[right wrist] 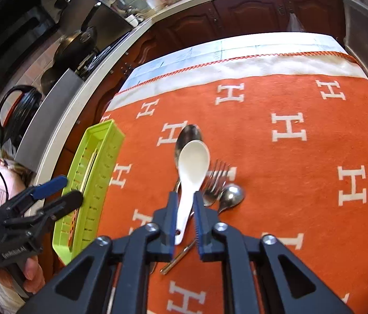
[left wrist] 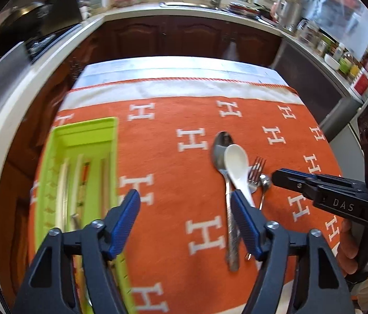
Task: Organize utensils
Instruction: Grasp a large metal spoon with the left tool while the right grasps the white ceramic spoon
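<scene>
A white plastic spoon (right wrist: pixel 193 162) lies across a large metal spoon (right wrist: pixel 188 134), beside a fork (right wrist: pixel 216 180) and a small metal spoon (right wrist: pixel 232 196), on an orange cloth. My right gripper (right wrist: pixel 185 198) has its pads on both sides of the white spoon's handle, closed on it. My left gripper (left wrist: pixel 185 201) is open and empty, between the utensil pile and a lime-green utensil tray (left wrist: pixel 84 141). The tray holds chopsticks (left wrist: pixel 83 183) and other long utensils. In the left wrist view the white spoon (left wrist: pixel 237 164) and the right gripper (left wrist: pixel 278 176) show.
The orange cloth with white H letters (right wrist: pixel 288 157) covers the table. The tray (right wrist: pixel 97 151) sits at its left edge. Kitchen counters with a sink (left wrist: pixel 197 5), pots (right wrist: pixel 76 44) and jars (left wrist: pixel 340 55) surround the table.
</scene>
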{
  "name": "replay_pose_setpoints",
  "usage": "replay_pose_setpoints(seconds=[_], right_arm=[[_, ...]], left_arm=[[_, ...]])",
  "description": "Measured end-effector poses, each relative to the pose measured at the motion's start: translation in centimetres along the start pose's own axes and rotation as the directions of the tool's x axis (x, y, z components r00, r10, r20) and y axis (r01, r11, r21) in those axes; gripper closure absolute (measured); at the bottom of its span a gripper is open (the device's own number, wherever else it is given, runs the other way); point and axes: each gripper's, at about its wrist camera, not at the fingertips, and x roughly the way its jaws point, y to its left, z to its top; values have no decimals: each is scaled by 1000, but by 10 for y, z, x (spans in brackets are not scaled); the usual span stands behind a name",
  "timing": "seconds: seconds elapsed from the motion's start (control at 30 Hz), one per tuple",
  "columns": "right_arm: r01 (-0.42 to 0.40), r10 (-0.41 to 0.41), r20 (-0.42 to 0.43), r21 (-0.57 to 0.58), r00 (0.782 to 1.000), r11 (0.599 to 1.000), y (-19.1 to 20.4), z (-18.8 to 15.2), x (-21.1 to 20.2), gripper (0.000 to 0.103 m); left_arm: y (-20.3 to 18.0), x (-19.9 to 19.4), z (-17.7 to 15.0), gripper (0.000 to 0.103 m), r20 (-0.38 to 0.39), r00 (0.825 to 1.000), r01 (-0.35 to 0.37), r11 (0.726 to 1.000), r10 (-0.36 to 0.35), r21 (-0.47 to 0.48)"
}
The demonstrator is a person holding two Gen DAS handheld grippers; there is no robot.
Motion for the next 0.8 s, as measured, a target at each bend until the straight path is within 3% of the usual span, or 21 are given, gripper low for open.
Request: replay_pose_setpoints(seconds=[0.1,0.2,0.3,0.5,0.8], right_arm=[[-19,19,12,1,1000,1000,-4,7,7,85],[-27,27,18,-9,999,1000,-5,17,19,84],[-28,28,12,-19,1000,999,-6,23,31,84],[45,-46,-26,-48,999,998,-7,26,54,84],[38,-43,-71,-75,997,996,-4,24,70,85]], left_arm=[[-3,21,6,60,-41,999,14,1000,-14,2],[-1,41,10,70,-83,996,22,1000,-23,-18],[4,55,14,71,-111,993,26,999,-31,-47],[11,70,19,71,-134,991,22,997,-31,-71],[7,85,29,71,-139,989,46,995,-59,-92]])
